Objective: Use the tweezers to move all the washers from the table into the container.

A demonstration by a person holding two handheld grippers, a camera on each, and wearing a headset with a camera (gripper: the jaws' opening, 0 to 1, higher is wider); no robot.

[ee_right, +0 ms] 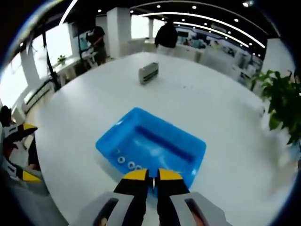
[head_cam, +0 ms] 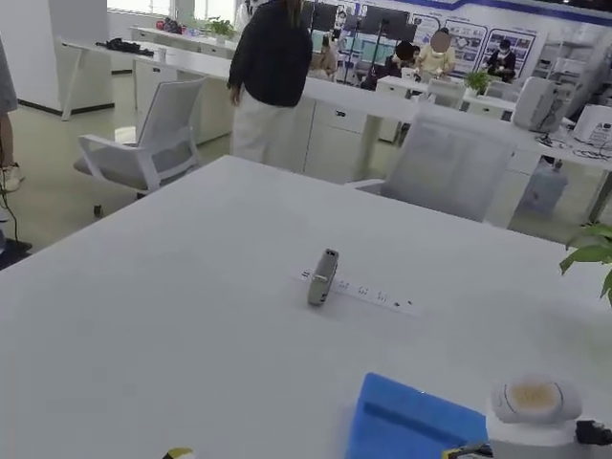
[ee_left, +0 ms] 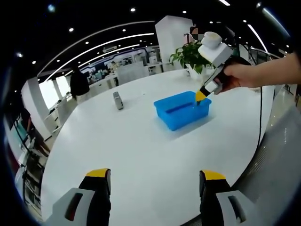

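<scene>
My right claw is clenched above the near rim of the blue container. Several washers lie inside it, by that rim. My left claw hangs released over the white worktop, well apart from the container.

Shallow rectangular blue plastic container sat upright on the white table, open top, near the table's edge. A few small silvery ring washers lay flat on its floor – short row, close together, along one wall.
</scene>
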